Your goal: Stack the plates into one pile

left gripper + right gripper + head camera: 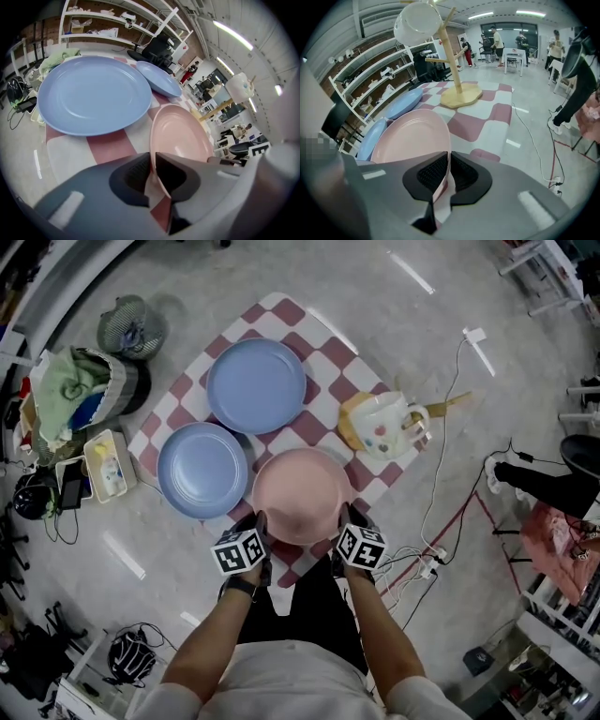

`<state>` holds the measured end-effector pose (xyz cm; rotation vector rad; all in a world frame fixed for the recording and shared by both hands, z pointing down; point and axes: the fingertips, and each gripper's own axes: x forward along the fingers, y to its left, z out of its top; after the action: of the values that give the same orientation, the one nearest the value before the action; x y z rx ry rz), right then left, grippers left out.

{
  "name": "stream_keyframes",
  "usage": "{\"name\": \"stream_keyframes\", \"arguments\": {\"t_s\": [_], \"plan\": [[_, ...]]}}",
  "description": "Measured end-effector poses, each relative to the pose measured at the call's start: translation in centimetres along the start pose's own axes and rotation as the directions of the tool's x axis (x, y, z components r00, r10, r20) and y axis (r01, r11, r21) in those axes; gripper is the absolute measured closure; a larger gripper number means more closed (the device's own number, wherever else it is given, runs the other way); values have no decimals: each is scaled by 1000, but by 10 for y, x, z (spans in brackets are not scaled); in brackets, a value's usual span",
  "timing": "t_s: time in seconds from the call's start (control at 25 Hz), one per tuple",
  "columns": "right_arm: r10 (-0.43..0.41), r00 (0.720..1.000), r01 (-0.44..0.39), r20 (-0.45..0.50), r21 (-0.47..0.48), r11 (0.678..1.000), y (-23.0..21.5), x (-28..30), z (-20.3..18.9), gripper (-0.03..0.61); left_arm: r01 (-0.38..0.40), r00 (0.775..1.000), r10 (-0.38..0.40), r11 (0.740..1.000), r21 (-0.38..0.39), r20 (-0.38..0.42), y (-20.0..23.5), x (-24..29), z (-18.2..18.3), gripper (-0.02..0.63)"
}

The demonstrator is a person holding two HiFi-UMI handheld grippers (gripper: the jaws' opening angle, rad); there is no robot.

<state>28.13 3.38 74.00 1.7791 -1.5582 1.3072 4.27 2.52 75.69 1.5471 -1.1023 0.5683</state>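
A pink plate (300,495) lies at the near edge of a red-and-white checked cloth (323,351). My left gripper (258,526) is shut on its near-left rim and my right gripper (343,521) is shut on its near-right rim. In the left gripper view the pink plate (180,136) has its rim pinched between the jaws. The right gripper view shows the pink plate (410,136) gripped the same way. One blue plate (202,470) lies just left of it and a second blue plate (256,385) lies farther back.
A wooden mug tree (441,407) carrying a white mug (384,426) stands at the cloth's right corner. Bags and a basket of clutter (80,395) sit on the floor at left. Cables (441,484) run along the floor at right.
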Motion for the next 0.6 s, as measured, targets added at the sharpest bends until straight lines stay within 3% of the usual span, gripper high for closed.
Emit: {"name": "stream_keyframes", "arguments": {"t_s": [0.32,0.6], "plan": [[3,998,-1,56,-28,1000,7,-30,22,546,45,999,-45,999,22,26,-17,-18,11,577],[41,995,-36,91,-58,998,49,-40,33,546,46,994,-47,999,15,94,-3,-55,37,577]]}}
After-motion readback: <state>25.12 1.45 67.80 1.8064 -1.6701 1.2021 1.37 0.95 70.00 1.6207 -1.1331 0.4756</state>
